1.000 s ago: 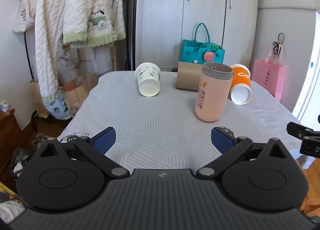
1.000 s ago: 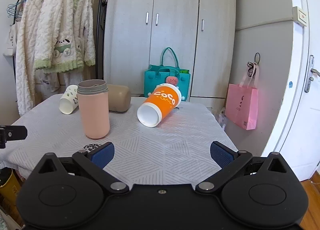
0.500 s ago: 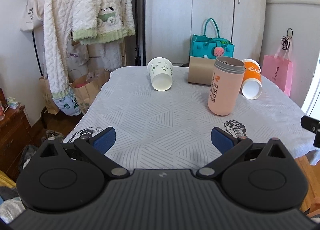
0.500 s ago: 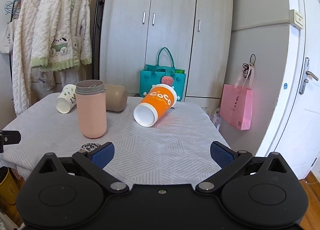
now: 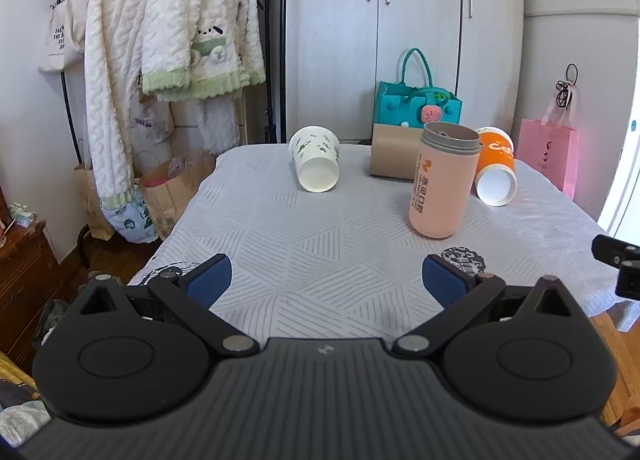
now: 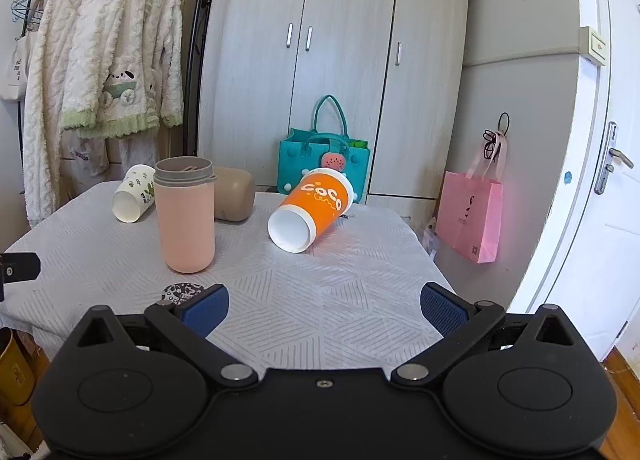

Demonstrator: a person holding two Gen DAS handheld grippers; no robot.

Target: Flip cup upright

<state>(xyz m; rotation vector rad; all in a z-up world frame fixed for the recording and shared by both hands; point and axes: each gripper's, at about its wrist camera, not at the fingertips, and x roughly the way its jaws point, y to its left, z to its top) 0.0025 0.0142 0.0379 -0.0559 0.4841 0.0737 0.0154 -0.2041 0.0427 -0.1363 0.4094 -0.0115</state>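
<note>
Left wrist view. Left gripper [image 5: 326, 280], bottom of frame, fingers spread wide, nothing between them, above the near edge of the white-clothed table [image 5: 280, 244]. Pink tumbler [image 5: 444, 182] stands upright right of centre; grey rim open, contents not discernible. White paper cup [image 5: 316, 164] with green print lies on its side at centre, its closed base toward the camera. Orange cup [image 5: 494, 166] lies on its side at right, behind the tumbler, pale base toward the camera. Tan box [image 5: 390, 156] sits behind the tumbler, teal bag [image 5: 416, 104] beyond it. Pink bag [image 5: 548, 160] hangs at the right edge. Against 0.5 s ago: the camera has turned slightly, the table items sitting a little left in frame; their arrangement unchanged.

Right wrist view. Right gripper [image 6: 324, 308], bottom of frame, fingers wide apart, empty. The orange cup [image 6: 314, 210], marked "COCO", lies tilted on its side at centre, base toward the camera, mouth toward the teal bag [image 6: 324, 158]. The pink tumbler [image 6: 185, 216] is upright, left of centre. The white paper cup [image 6: 134, 198] lies on its side at far left. The tan box [image 6: 236, 200] is behind the tumbler. Against 0.5 s ago: the view has shifted slightly; cups in the same poses.
</note>
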